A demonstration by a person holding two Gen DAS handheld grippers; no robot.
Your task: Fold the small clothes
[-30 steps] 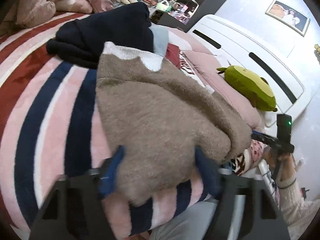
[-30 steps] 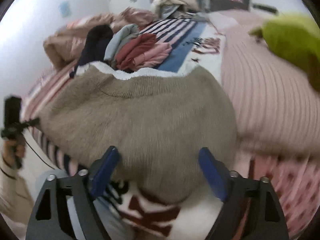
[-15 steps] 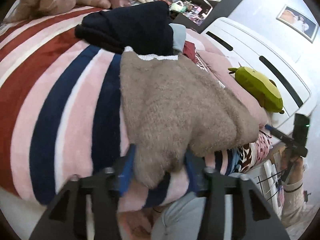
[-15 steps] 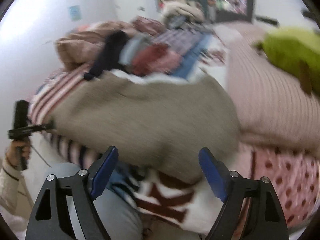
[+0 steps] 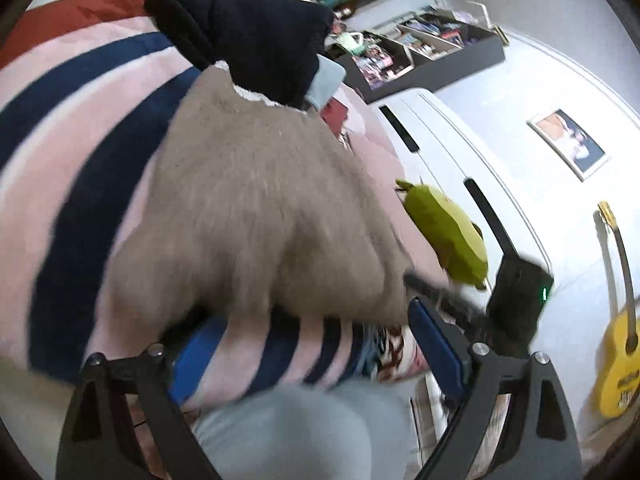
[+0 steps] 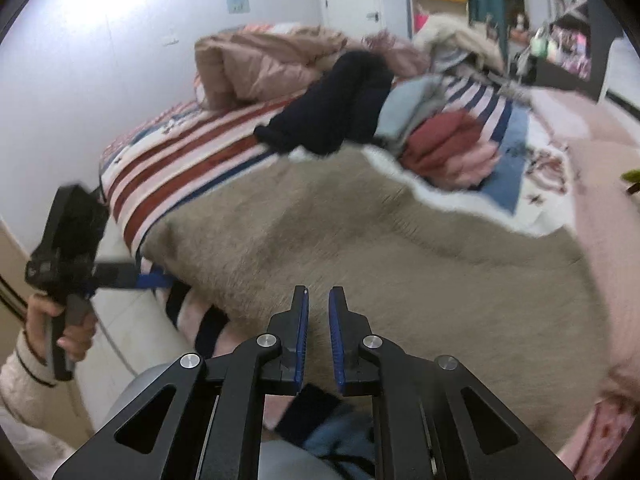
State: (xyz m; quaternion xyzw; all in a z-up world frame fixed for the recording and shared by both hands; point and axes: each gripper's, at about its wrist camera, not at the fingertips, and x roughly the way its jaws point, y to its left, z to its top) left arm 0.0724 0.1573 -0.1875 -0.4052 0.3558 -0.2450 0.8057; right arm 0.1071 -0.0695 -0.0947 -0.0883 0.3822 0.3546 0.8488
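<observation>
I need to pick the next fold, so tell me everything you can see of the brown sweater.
The brown sweater is a fuzzy, taupe knit with a white scalloped trim along its far edge. It lies spread on the striped blanket, its near edge at the bed's side. A dark garment overlaps the far trim. The right gripper, fingers nearly closed, sits at the near hem; whether it pinches fabric is unclear. The left gripper is open just below the sweater's near edge.
</observation>
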